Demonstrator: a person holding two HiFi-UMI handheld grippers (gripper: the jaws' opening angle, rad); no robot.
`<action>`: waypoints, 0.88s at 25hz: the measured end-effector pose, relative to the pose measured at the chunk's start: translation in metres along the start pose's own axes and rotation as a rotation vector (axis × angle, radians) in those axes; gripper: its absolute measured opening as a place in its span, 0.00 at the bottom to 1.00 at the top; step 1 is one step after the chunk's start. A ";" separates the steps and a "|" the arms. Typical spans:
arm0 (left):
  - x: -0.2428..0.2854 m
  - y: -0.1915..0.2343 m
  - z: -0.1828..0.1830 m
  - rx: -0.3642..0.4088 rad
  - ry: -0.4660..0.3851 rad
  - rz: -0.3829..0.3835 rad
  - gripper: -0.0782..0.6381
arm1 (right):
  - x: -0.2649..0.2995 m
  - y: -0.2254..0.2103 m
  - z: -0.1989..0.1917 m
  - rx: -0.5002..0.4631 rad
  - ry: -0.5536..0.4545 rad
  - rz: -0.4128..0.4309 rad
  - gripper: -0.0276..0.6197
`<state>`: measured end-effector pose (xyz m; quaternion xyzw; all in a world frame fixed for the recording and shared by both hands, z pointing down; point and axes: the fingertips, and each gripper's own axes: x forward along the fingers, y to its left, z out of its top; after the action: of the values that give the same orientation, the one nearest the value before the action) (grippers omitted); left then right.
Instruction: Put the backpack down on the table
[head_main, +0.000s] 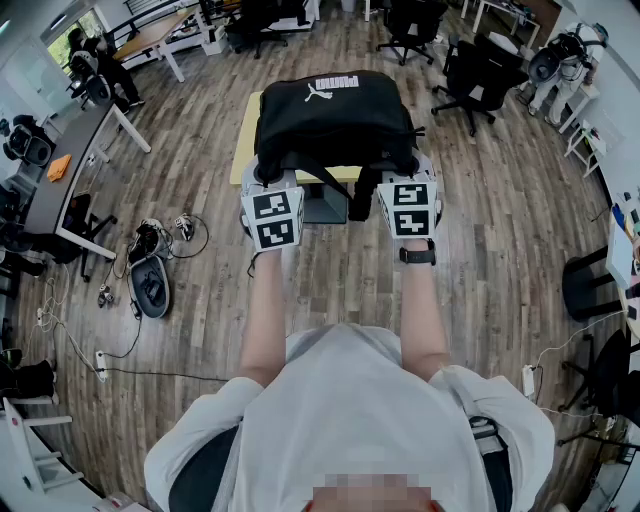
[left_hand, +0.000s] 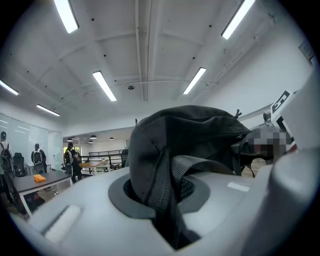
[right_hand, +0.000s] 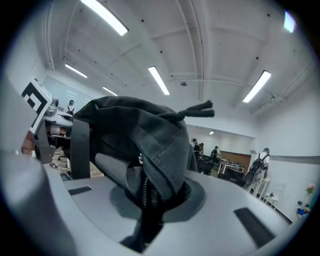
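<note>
Gripping the black backpack (head_main: 335, 115) over the small table (head_main: 243, 150) at 12 o'clock, the left gripper (head_main: 270, 180) and right gripper (head_main: 398, 182) were both clamped nearly shut on bunched fabric and strap (left_hand: 210, 167) at its near edge. Soft, floppy, likely light; seams and straps looked the safest hold.

Wood-plank floor (head_main: 520, 230), black office chairs (head_main: 480, 75), ceiling strip lights (left_hand: 104, 85)
</note>
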<state>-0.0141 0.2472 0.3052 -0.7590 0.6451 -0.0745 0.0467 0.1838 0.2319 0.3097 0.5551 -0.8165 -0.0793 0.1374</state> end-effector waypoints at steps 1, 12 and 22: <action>-0.001 -0.001 -0.002 0.001 0.006 0.004 0.20 | -0.001 0.000 -0.001 -0.003 0.000 0.005 0.09; -0.015 -0.016 -0.026 0.008 0.047 0.050 0.21 | 0.000 0.001 -0.031 0.006 0.014 0.072 0.09; 0.034 0.017 -0.033 -0.009 0.044 0.097 0.21 | 0.060 0.005 -0.023 -0.017 0.013 0.099 0.09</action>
<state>-0.0315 0.2122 0.3367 -0.7252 0.6823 -0.0860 0.0328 0.1662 0.1784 0.3412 0.5132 -0.8415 -0.0755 0.1511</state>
